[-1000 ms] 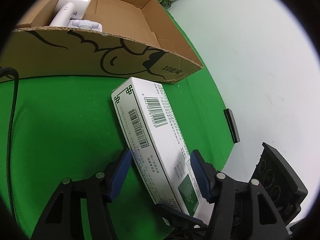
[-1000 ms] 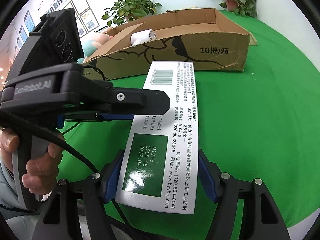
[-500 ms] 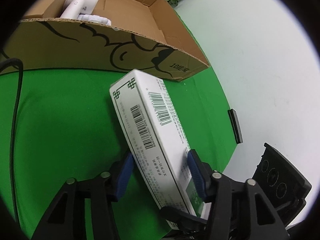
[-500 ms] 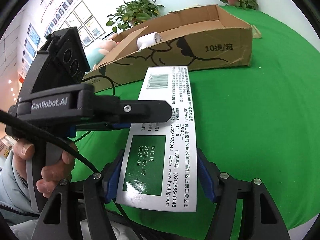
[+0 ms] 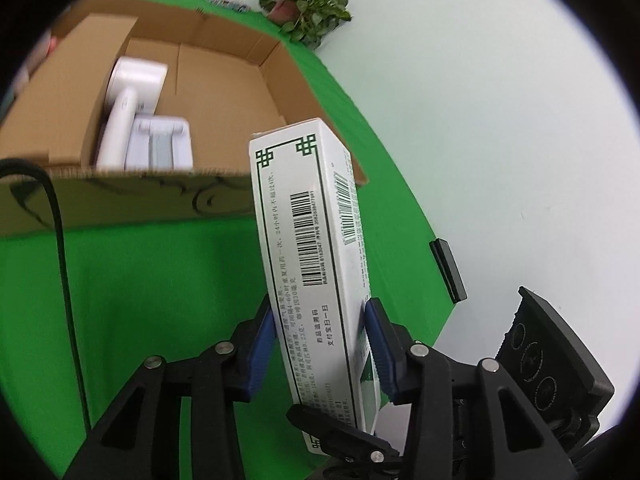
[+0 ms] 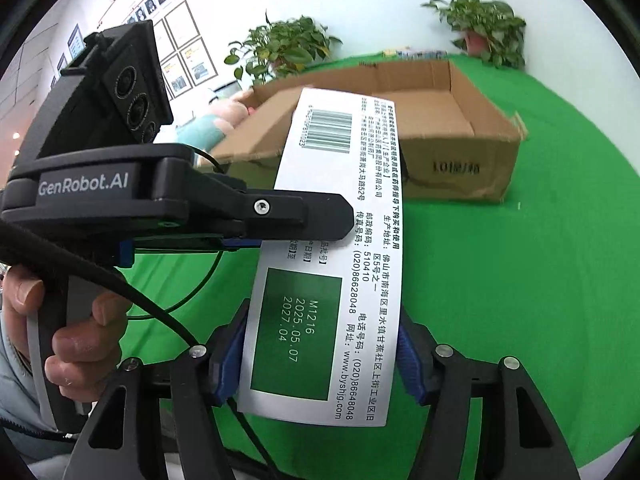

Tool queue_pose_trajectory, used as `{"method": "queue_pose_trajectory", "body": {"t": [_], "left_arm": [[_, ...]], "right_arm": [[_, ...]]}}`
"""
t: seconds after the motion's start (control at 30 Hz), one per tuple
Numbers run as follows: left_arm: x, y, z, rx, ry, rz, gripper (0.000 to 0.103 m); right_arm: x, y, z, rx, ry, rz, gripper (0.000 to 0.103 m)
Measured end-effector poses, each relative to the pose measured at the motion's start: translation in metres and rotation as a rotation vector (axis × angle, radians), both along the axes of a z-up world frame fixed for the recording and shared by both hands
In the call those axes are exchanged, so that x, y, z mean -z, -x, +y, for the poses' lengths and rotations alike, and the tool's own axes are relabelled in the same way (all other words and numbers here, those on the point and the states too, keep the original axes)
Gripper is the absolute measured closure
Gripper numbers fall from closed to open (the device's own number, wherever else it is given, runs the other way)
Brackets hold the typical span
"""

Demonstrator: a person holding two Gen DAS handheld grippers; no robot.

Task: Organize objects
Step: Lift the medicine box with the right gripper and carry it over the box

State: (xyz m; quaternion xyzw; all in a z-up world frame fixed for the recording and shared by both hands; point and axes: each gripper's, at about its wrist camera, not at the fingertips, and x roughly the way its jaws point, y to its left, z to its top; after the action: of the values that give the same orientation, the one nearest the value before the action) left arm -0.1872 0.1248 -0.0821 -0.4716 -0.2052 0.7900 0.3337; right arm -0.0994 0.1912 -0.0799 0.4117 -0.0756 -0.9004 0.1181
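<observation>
A long white medicine box (image 5: 316, 264) with barcodes and green trim is held in the air by both grippers. My left gripper (image 5: 320, 340) is shut on its near end across the narrow sides. My right gripper (image 6: 320, 356) is shut on the same end (image 6: 320, 280), across the wide face with the green date panel. The box points toward an open cardboard carton (image 5: 224, 76) on the green cloth; its far end is over the carton's near wall. The carton (image 6: 440, 140) holds a white handheld appliance (image 5: 128, 104) and a white stand (image 5: 160, 140).
A green cloth (image 5: 160, 300) covers the table; its right edge meets a white floor. A small black device (image 5: 448, 270) lies at that edge. Potted plants (image 6: 480, 20) stand behind the carton. A black cable (image 5: 64, 260) runs down the left. A plush toy (image 6: 216, 124) lies left of the carton.
Both grippers have lifted the box off the cloth and tilted it up, moving it toward the carton. The carton's inside is now in view from above.
</observation>
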Motion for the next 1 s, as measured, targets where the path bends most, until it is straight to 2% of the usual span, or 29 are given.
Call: {"method": "queue_pose_trajectory", "body": {"t": [0.27,0.5,0.73,1.0], "left_arm": [[-0.048,0.010,-0.010,0.001,0.070,0.133,0.062],[-0.088,0.040,-0.034,0.000,0.077,0.176,0.062],[-0.106,0.065,-0.030,-0.005,0.082,0.222,0.062],[-0.127,0.090,-0.036,-0.019,0.087,0.243,0.062]], "right_arm": [[-0.035,0.035,-0.008,0.024,-0.020,0.075,0.043],[-0.064,0.054,-0.008,0.037,-0.019,0.123,0.043],[-0.090,0.072,-0.008,0.042,-0.032,0.171,0.043],[-0.114,0.112,-0.009,0.028,-0.034,0.195,0.043]]}}
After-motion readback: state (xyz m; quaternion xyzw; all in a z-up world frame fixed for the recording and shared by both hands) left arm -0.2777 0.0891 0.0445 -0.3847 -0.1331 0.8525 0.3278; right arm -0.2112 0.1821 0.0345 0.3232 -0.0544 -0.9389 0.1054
